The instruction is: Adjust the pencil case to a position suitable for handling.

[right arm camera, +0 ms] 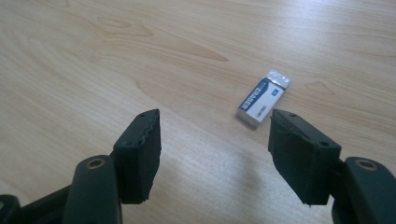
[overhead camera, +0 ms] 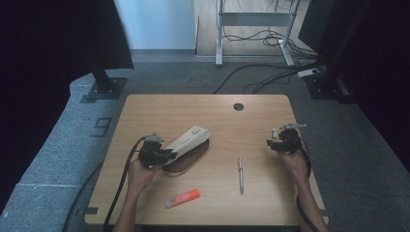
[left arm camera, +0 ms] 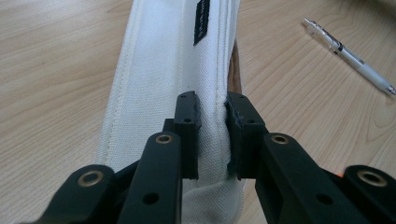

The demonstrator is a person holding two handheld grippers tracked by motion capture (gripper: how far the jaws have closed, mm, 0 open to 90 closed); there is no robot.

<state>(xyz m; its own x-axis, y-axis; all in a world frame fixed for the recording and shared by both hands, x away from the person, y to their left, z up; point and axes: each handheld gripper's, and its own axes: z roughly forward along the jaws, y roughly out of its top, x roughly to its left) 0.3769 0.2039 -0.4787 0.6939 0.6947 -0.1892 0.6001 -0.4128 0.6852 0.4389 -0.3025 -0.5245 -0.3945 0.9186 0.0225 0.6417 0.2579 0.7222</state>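
Observation:
A white fabric pencil case lies left of the table's middle, with a dark brown part showing under it. My left gripper is shut on its near end; in the left gripper view the jaws pinch a seamed fold of the white cloth. A small white and blue eraser lies on the wood near the table's right edge. My right gripper stands open just short of it, nothing between the jaws, the eraser ahead by the right-hand jaw. In the high view the right gripper sits beside the eraser.
A white pen lies between the two hands, also beyond the case. An orange highlighter rests near the front edge. The wooden table has a dark round hole at the back. Cables trail from both grippers.

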